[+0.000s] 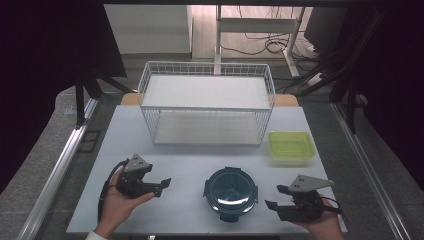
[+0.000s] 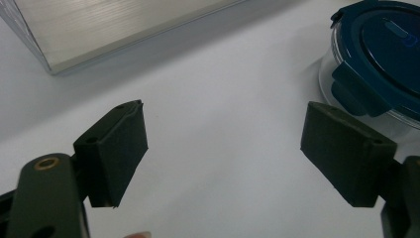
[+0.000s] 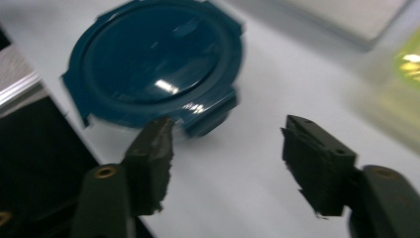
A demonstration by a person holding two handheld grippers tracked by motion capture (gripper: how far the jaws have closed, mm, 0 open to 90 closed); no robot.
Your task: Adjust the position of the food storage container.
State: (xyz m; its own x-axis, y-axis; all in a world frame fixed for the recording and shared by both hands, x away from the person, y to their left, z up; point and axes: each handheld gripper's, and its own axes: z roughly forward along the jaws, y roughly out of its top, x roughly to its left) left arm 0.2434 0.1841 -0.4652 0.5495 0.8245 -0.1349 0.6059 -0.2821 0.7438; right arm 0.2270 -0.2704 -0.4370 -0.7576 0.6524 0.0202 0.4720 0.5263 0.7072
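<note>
Standing at the back of the desk, a white wire rack is the biggest thing here, with a yellow-green tray just to its right front. Nearer the person, a round container with a dark blue clip lid sits between the two hands, touched by neither. The left gripper hovers to its left, jaws wide apart and empty. The right gripper hangs just right of it, jaws apart with nothing between them, aimed at the lid's nearest clip.

The step looks like a reach for the container. To do it well, I would bring the right gripper in level and square to the clip, let the blur settle, and steady the far side with the left gripper before pressing.
</note>
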